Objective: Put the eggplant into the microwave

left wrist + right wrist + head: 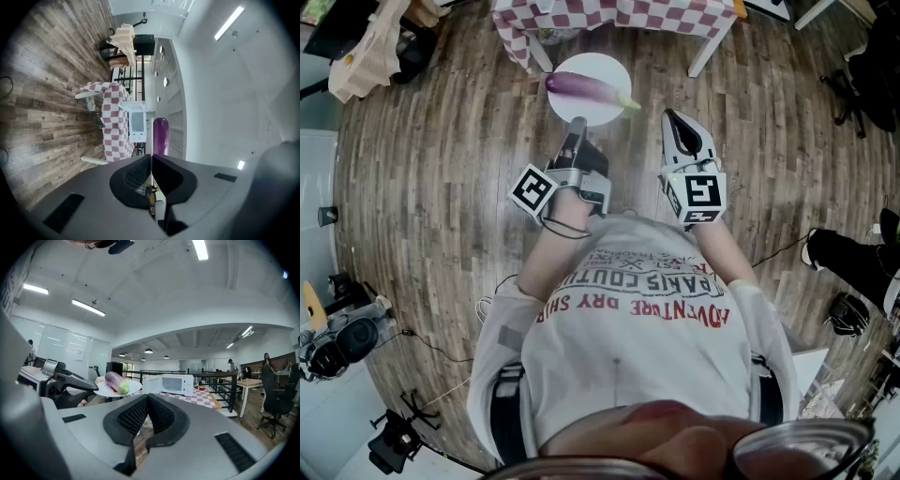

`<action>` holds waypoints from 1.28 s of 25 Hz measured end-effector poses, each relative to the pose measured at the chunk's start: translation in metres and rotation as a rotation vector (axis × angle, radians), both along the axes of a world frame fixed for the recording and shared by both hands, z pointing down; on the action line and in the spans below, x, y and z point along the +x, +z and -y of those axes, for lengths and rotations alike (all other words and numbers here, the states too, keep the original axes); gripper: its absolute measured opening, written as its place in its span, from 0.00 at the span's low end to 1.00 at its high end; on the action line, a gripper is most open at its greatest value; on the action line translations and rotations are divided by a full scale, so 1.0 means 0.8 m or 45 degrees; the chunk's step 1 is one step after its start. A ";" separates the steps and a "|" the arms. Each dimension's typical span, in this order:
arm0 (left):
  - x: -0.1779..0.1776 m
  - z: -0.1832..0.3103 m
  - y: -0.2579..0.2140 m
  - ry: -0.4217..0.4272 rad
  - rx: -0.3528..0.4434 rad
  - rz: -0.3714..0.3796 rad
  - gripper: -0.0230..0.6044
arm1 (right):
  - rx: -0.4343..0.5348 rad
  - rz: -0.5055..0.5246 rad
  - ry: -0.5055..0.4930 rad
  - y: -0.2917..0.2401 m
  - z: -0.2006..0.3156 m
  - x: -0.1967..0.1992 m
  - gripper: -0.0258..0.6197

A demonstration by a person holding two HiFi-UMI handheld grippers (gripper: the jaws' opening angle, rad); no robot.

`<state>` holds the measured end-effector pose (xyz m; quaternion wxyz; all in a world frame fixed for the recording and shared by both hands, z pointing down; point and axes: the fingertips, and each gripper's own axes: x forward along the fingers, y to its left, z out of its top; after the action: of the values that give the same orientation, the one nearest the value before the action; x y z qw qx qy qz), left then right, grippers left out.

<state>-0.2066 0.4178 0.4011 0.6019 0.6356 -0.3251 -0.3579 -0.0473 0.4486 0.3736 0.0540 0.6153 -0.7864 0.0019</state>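
Head view: left fingers (577, 133) clamped on plate (592, 62) rim; right fingers (679, 127) together, empty. Eggplant (586, 87) looks smooth, probably rolls; you'd grip mid-body, gently.

Purple eggplant (586, 89), white plate (592, 63), red-checked tablecloth (609, 17)

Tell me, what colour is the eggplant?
The eggplant on the white plate is purple, green-tipped; head view.
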 end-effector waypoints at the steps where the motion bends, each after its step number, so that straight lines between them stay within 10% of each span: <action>1: 0.001 0.001 0.000 0.001 0.002 -0.001 0.09 | -0.001 -0.001 0.000 0.001 0.001 0.000 0.08; 22: 0.009 0.020 0.010 0.004 -0.035 0.001 0.09 | -0.001 0.065 0.009 0.014 0.027 0.009 0.08; 32: 0.035 0.128 0.032 0.053 -0.046 0.007 0.09 | -0.028 0.060 0.044 0.036 0.126 0.030 0.08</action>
<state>-0.1782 0.3154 0.4268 0.6197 0.6322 -0.3198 -0.3376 -0.0231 0.3476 0.4021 0.0421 0.6281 -0.7765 0.0261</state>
